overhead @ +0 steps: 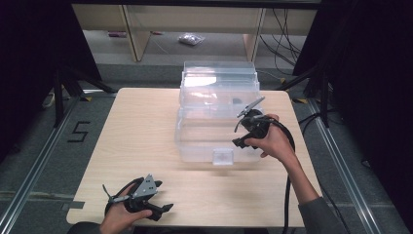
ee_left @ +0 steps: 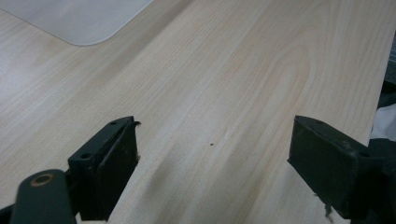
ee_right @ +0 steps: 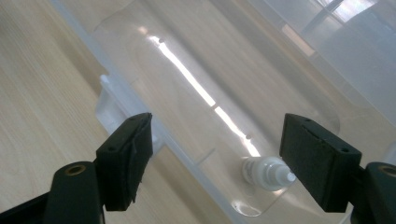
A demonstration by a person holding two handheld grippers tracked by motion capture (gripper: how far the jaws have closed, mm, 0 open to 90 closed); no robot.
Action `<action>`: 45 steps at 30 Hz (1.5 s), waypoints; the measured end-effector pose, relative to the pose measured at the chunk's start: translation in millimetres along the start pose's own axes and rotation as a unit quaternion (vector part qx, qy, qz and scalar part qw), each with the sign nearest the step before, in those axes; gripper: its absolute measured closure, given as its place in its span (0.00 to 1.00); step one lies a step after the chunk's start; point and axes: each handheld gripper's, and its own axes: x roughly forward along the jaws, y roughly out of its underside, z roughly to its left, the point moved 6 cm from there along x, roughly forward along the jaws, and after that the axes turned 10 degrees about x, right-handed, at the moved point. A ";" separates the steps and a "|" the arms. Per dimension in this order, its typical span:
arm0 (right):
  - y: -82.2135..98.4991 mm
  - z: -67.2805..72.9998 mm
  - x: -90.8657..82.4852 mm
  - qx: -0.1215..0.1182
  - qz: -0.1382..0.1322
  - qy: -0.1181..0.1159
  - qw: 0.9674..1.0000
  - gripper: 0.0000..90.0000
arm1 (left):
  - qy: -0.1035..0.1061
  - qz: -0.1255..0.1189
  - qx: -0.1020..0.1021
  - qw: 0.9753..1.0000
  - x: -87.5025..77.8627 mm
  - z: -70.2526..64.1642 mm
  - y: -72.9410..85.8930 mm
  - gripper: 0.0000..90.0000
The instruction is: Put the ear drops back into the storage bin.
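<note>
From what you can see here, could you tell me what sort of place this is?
Probably a lab recording station: a bare wooden table ringed by black curtains, a floor marking "5", and cabled handheld grippers, the right gripper over a clear plastic box.

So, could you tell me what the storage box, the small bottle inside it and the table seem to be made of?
Storage box: clear, glossy plastic by the look; the tabletop shows through it and light streaks glint on it.
Small bottle: probably whitish, translucent plastic.
Table: pale wood grain, matt; whether solid wood or laminate can't be told.

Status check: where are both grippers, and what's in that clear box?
Right gripper open over clear storage box. Small white bottle lying inside. Left gripper open, idle above table. Nothing blocking.
</note>
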 end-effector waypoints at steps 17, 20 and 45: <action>8.2 15.9 -8.6 -0.010 -0.014 -0.005 1.000 0.29 | 0.000 0.000 -0.001 1.000 0.0 0.1 0.1 0.17; 9.2 19.5 -10.4 -0.007 -0.015 -0.007 1.000 0.29 | -0.001 -0.001 -0.001 1.000 0.1 0.1 0.0 0.17; 22.9 42.0 -11.9 -0.032 -0.031 -0.030 0.999 0.27 | -0.001 0.000 0.000 1.000 -0.2 0.2 0.0 0.17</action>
